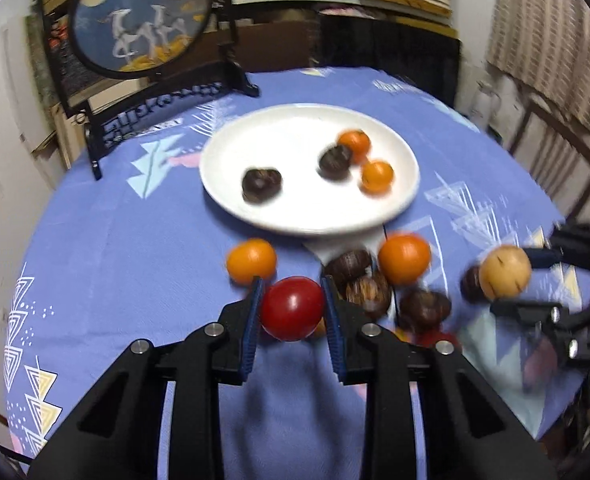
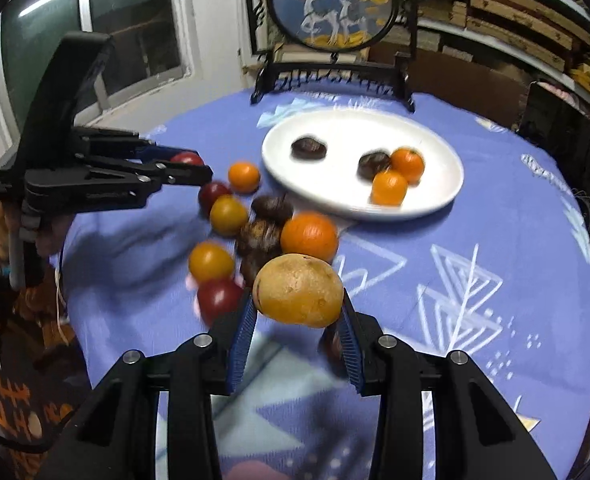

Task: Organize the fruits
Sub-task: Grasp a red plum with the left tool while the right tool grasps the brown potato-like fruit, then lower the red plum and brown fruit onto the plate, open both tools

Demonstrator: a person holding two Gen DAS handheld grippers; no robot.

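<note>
Left tool gripping red fruit, perhaps tomato, blurred

The right gripper clamps a tan fruit between its jaws. Far beyond it, a white plate holds two oranges. At the left, the left gripper grips a red fruit.

Your straight line to the white plate is blocked by a tight cluster of loose fruit lying just before its near rim, so you pass only over it or around by the bare blue tablecloth on the right. On the plate, the near-left part lies open, while two dark fruits and two oranges fill the middle and right. Behind it, the framed round screen closes off the far side.
</note>
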